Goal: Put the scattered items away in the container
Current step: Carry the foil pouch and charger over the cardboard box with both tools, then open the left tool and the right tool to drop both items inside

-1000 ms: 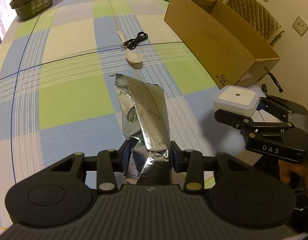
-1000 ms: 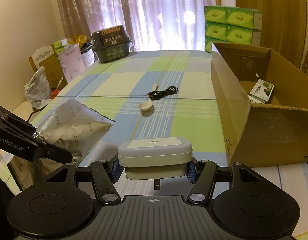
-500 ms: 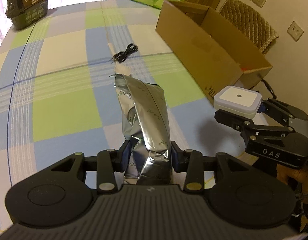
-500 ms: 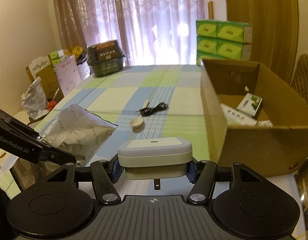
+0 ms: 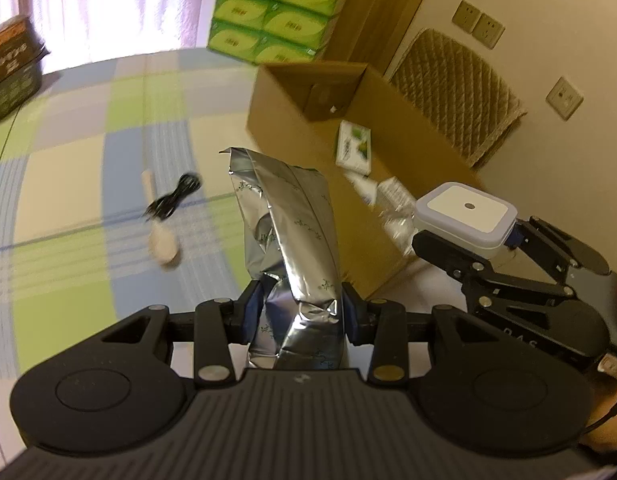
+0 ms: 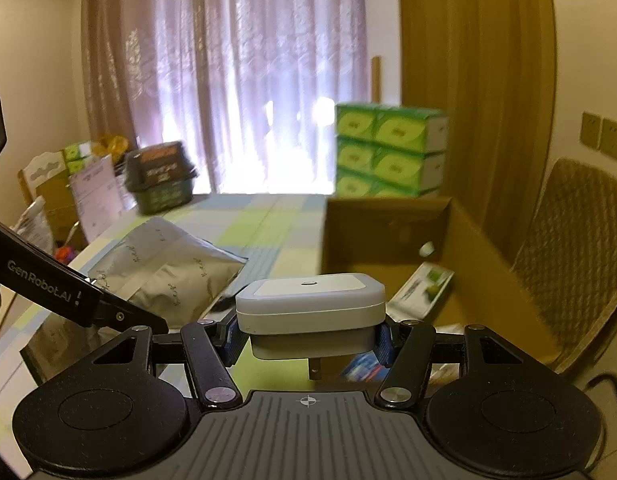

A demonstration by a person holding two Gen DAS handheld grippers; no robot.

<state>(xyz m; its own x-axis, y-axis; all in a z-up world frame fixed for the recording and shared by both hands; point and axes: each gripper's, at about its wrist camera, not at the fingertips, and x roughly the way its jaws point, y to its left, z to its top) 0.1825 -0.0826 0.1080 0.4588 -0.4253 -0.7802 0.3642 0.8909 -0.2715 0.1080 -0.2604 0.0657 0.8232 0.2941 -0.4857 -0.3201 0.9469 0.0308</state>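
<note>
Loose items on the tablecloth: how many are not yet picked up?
2: a wooden spoon and a coiled black cable lying beside its handle, left of the cardboard box. Others may be hidden behind the foil bag.

We see the cardboard box (image 6: 488, 264) open on top, with small packets lying on its floor. Its near wall rises between us and that opening. Left of the box, a spoon (image 5: 162, 236) and cable (image 5: 174, 200) lie on the surface (image 5: 64, 184).

Spoon (image 5: 163, 236) and cable (image 5: 173, 201) motion-blurred, foil pouch (image 5: 292, 248) base hidden behind gripper body
</note>
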